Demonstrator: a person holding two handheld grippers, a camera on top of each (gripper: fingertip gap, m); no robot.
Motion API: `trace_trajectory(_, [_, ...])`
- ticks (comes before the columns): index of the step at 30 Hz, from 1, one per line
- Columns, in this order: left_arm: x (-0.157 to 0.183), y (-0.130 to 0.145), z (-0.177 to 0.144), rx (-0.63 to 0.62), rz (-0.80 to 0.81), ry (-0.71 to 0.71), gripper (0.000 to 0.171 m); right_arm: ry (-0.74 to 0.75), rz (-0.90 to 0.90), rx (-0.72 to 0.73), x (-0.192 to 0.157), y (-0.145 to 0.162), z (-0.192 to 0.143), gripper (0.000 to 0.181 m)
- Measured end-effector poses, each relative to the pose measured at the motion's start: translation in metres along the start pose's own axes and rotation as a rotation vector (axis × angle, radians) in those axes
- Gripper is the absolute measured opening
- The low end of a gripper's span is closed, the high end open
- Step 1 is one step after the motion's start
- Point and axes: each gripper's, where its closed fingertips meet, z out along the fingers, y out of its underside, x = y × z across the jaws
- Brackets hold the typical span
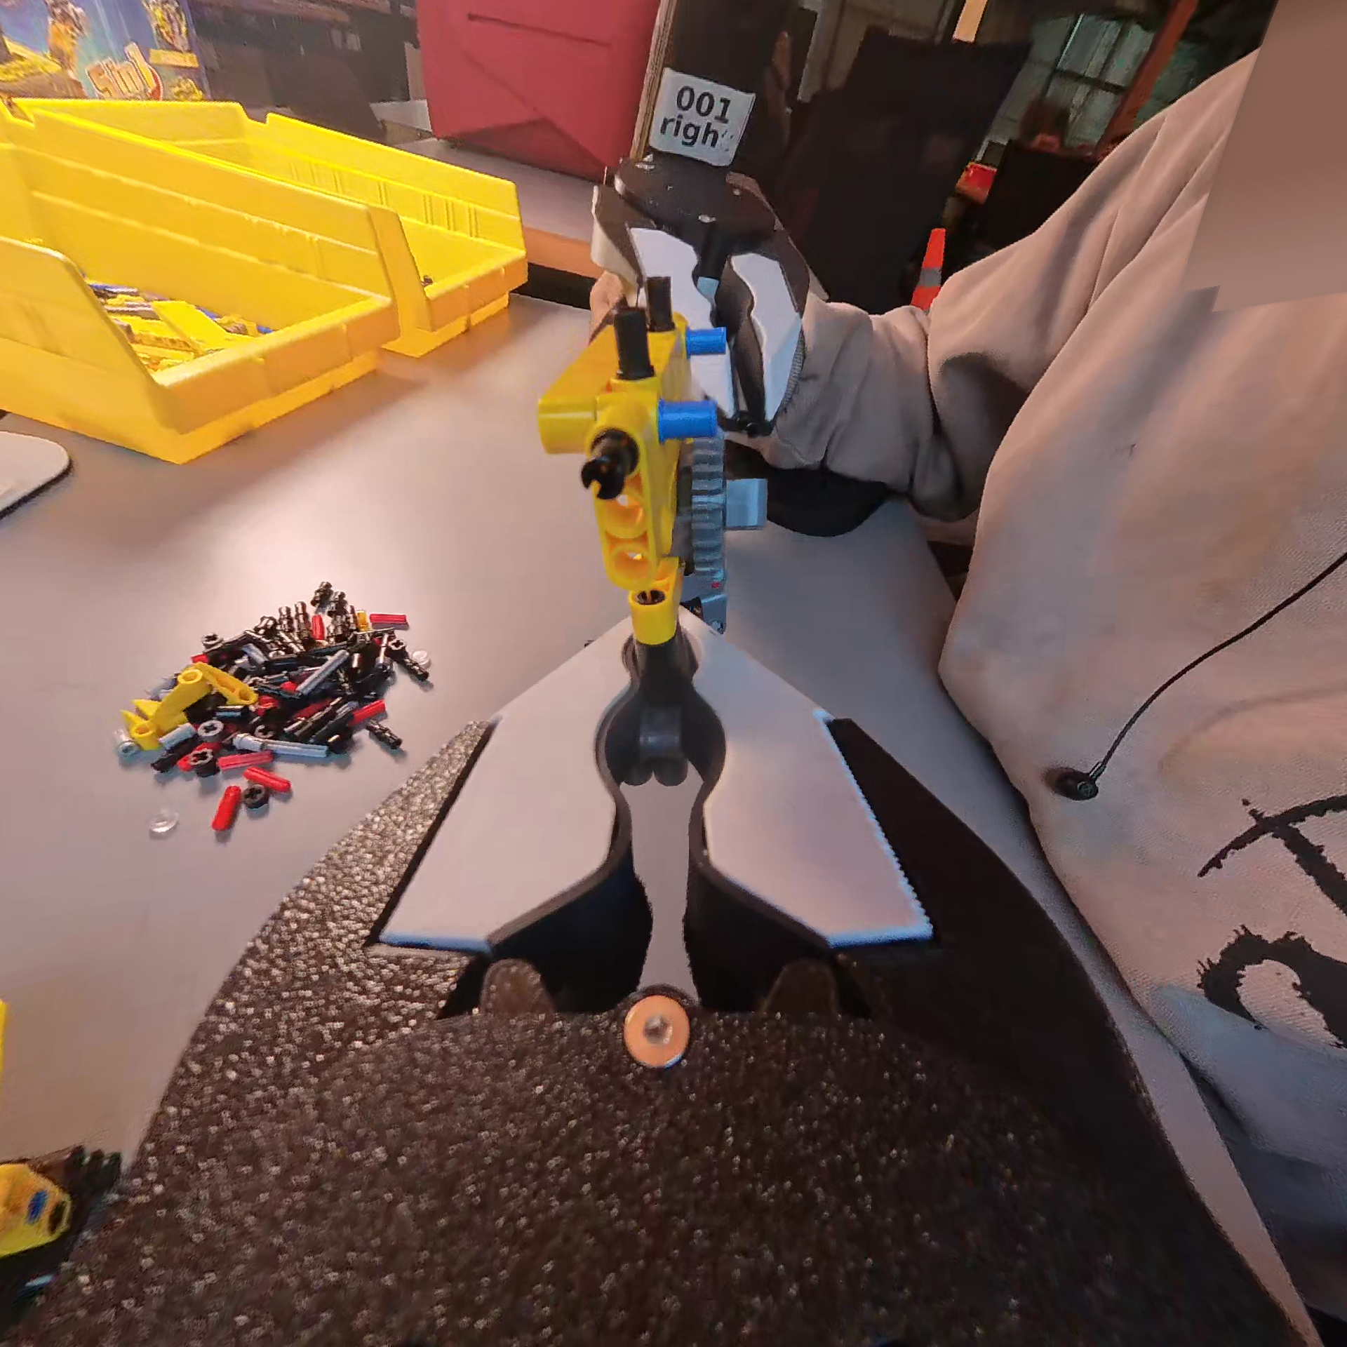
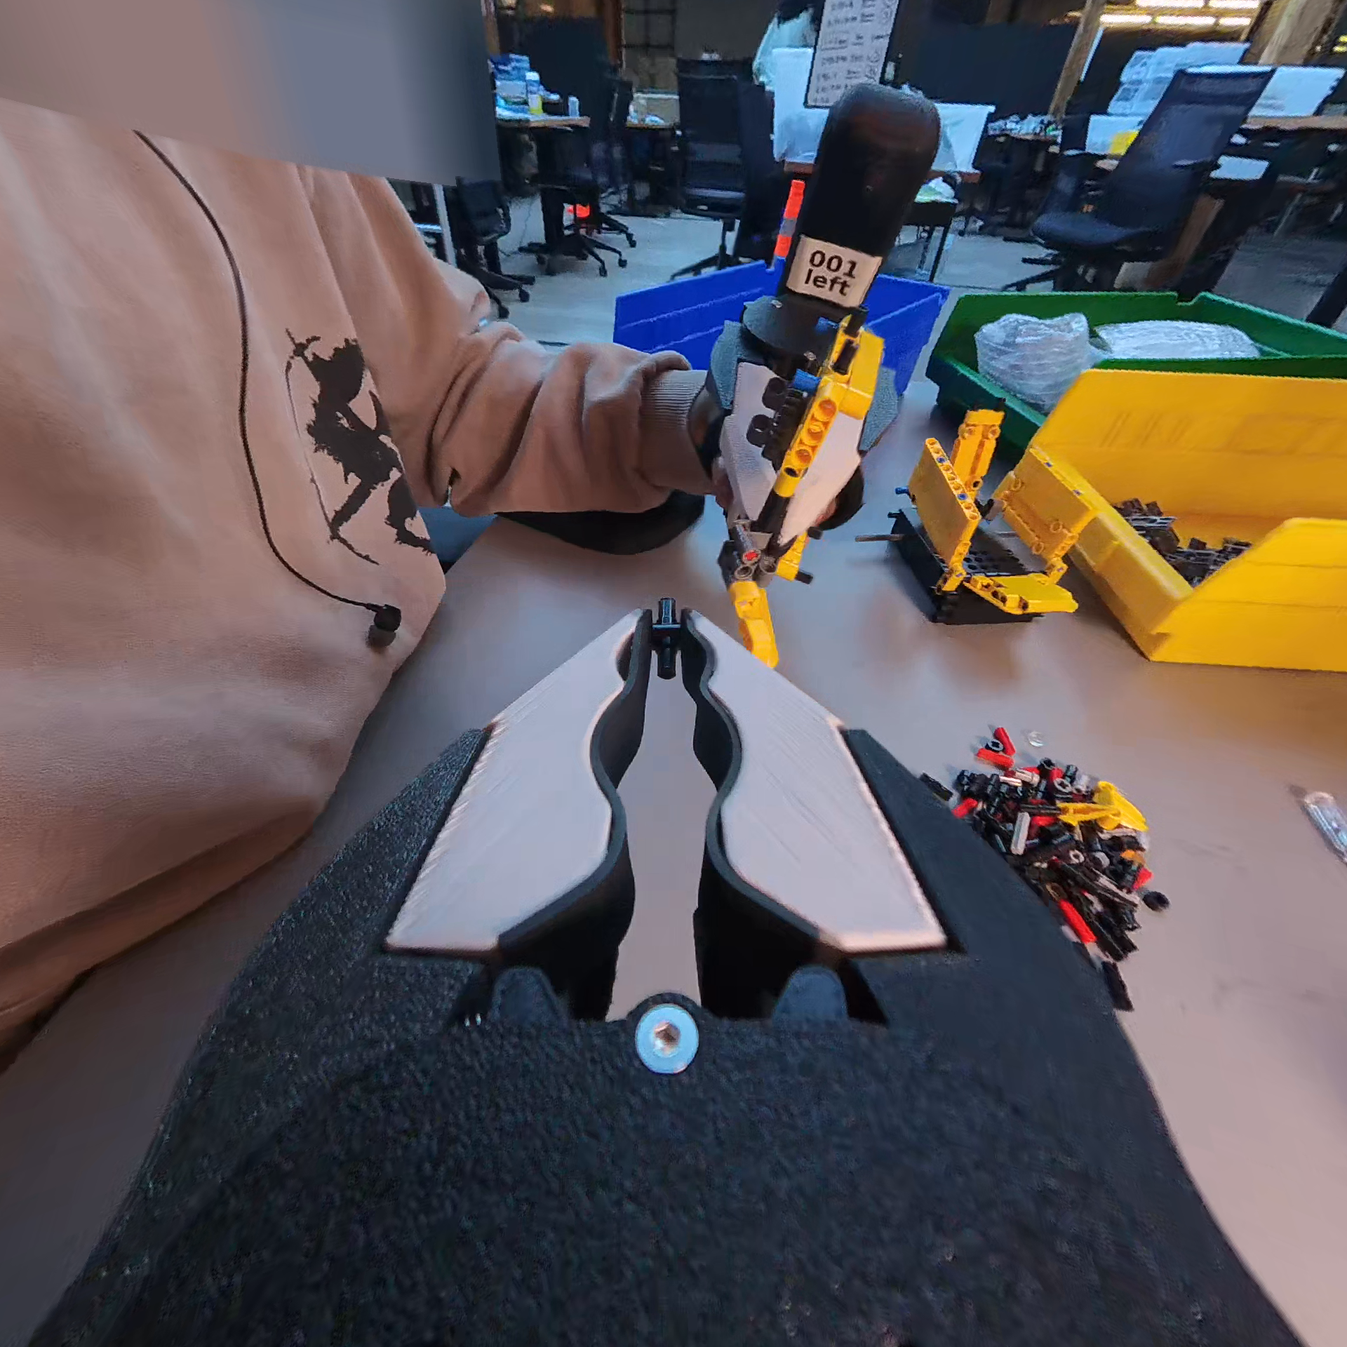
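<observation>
Left gripper [image 1: 660, 656] is clamping, jaws narrow, on the lower end of a yellow beam assembly [image 1: 630, 466]; the assembly is standing up out of the fingertips, long axis roughly upright, carrying black pins [image 1: 633, 342] on top, blue pins [image 1: 689, 419] on its side and a grey gear rack [image 1: 705, 503] along the far edge. In the right wrist view the same assembly [image 2: 816, 430] is sitting between the left gripper's fingers, a yellow beam end [image 2: 754, 619] hanging down toward the counter [image 2: 911, 700]. Right gripper [image 2: 665, 633] is pinching a small black pin [image 2: 665, 634] at its very tips, jaws nearly closed, pin axis running along the fingers and pointing forward. The assembly is lying ahead and slightly right of that pin, near but apart; no contact is showing. The two grippers are facing each other above the counter, close to the person's sweatshirt [image 2: 182, 510]. A loose pile of small parts [image 1: 277, 685] is lying on the counter, to the left of the left gripper, well apart. Yellow bins [image 1: 219, 291] are standing behind the pile. A partly built yellow and black frame [image 2: 977, 525] is resting beside a yellow bin [image 2: 1203, 510] in the right wrist view.
</observation>
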Motion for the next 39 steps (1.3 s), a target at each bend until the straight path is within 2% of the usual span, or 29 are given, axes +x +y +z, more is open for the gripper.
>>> trace_trajectory(5, [-0.004, -0.004, 0.002, 0.045, -0.077, 0.010, 0.000, 0.165, 0.077, -0.020, 0.036, 0.019, 0.005, 0.007])
trace_trajectory(11, [-0.013, 0.007, 0.004, -0.019, -0.110, -0.042, 0.000, 0.151, 0.127, 0.092, 0.039, 0.009, 0.011, 0.007])
trace_trajectory(15, [-0.022, 0.015, 0.010, -0.047, -0.154, -0.089, 0.000, 0.240, 0.294, 0.124, 0.064, 0.015, 0.011, 0.007])
trace_trajectory(17, [-0.027, 0.017, 0.011, -0.050, -0.185, -0.109, 0.000, 0.341, 0.388, 0.078, 0.089, 0.031, 0.011, 0.007])
trace_trajectory(19, [-0.032, 0.017, 0.008, -0.045, -0.203, -0.138, 0.000, 0.433, 0.387, 0.004, 0.109, 0.047, 0.011, 0.007])
trace_trajectory(22, [-0.043, 0.016, 0.001, -0.036, -0.217, -0.205, 0.000, 0.555, 0.270, -0.124, 0.130, 0.066, 0.007, 0.007])
trace_trajectory(24, [-0.049, 0.018, -0.002, -0.036, -0.226, -0.233, 0.000, 0.670, 0.114, -0.214, 0.141, 0.075, -0.002, 0.007])
trace_trajectory(27, [-0.053, 0.019, -0.004, -0.030, -0.254, -0.247, 0.001, 0.924, -0.251, -0.379, 0.160, 0.070, -0.038, 0.007])
trace_trajectory(29, [-0.056, 0.021, -0.005, -0.037, -0.253, -0.265, 0.001, 1.113, -0.488, -0.463, 0.172, 0.051, -0.072, 0.006])
trace_trajectory(30, [-0.056, 0.022, -0.004, -0.039, -0.252, -0.268, 0.001, 1.193, -0.551, -0.479, 0.176, 0.041, -0.089, 0.006])
trace_trajectory(35, [-0.059, 0.018, -0.007, -0.019, -0.244, -0.293, 0.001, 1.511, -0.604, -0.444, 0.188, 0.012, -0.182, 0.006])
trace_trajectory(39, [-0.060, 0.019, -0.007, -0.021, -0.247, -0.296, 0.001, 1.670, -0.514, -0.419, 0.188, 0.009, -0.253, 0.007])
